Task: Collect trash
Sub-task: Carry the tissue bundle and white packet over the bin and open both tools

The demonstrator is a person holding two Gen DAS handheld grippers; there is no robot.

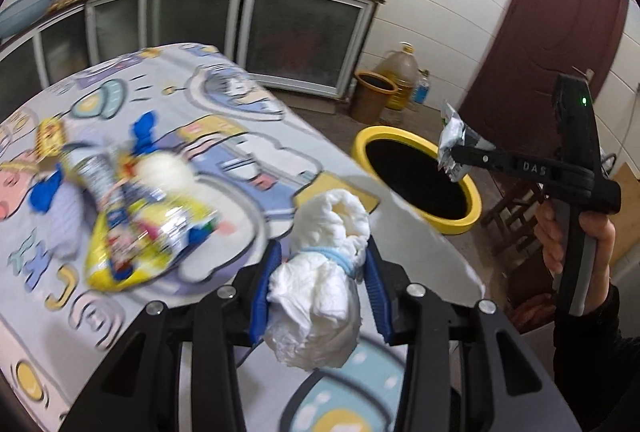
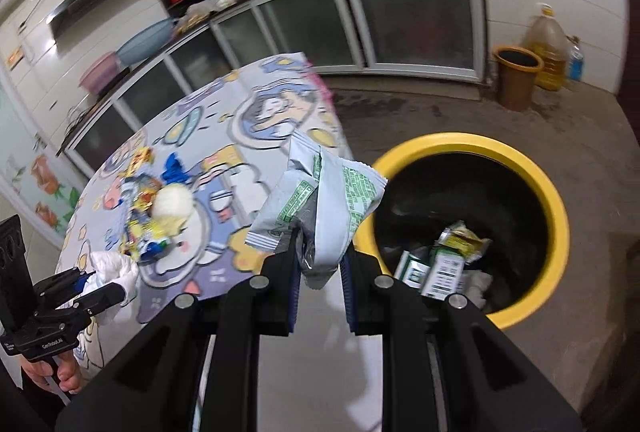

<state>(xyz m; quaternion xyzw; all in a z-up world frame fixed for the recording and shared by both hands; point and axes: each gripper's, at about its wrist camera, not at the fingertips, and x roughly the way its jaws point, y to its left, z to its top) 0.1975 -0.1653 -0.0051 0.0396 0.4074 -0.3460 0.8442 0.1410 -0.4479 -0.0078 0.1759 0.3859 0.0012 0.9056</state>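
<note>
The right gripper [image 2: 320, 264] has its fingers closed narrow on a crumpled pale green-printed wrapper [image 2: 320, 200], which stands up out of the fingers. The yellow-rimmed bin [image 2: 556, 200] lies just ahead and to the right of it on the floor, beside the desk [image 2: 224, 136] edge, so this hand is the nearer one and, judging by that, needs only a short carry over the rim before letting go. The left gripper [image 1: 320, 288] holds a wad of white tissue [image 1: 320, 272] between its blue fingers [image 1: 262, 296], the wad's long axis running along the fingers and bulging out past the tips; it hangs over the desk's near edge, with the bin farther off to its right. Inside the bin lie several wrappers or small packets [image 2: 444, 260], green and white, though the dark interior makes their count hard to tell. More trash [image 1: 140, 216] waits on the patterned desk cloth: a yellow snack bag, something blue and a pale lump, blurred in both views.
</note>
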